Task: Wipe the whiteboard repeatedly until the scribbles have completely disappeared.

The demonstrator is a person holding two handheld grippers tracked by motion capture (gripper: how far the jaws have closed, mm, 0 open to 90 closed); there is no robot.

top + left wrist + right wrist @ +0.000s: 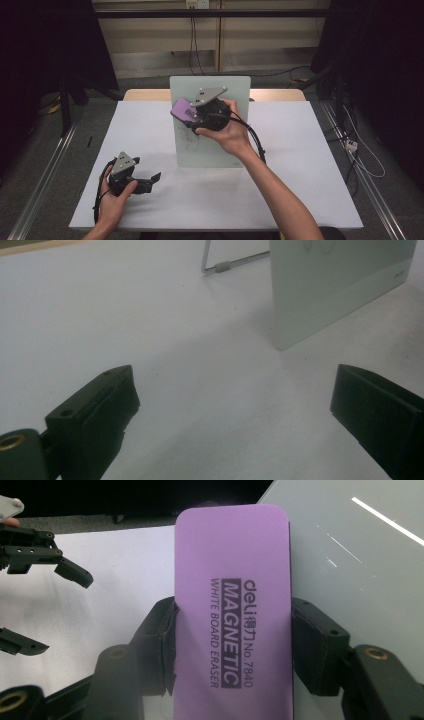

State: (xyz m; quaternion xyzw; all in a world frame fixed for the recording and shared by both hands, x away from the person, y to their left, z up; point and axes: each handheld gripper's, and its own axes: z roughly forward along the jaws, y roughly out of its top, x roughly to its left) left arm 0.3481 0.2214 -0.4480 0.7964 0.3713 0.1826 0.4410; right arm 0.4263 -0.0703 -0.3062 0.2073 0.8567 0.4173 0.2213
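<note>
A small whiteboard (220, 145) stands upright on the white table, with faint pen marks on its lower left. My right gripper (192, 114) is held up against the board's face, shut on a purple magnetic whiteboard eraser (184, 110). In the right gripper view the eraser (232, 610) sits lengthwise between both jaws, with the board's pale surface (360, 570) behind it. My left gripper (152, 180) rests low at the table's near left, open, with nothing between its fingers (95, 415). In the left gripper view the board's lower corner (330, 295) stands ahead to the right.
The white table top (300, 165) reaches to both sides of the board. The board's wire stand (220, 265) shows behind it. Metal rails and cables run along the floor on either side of the table.
</note>
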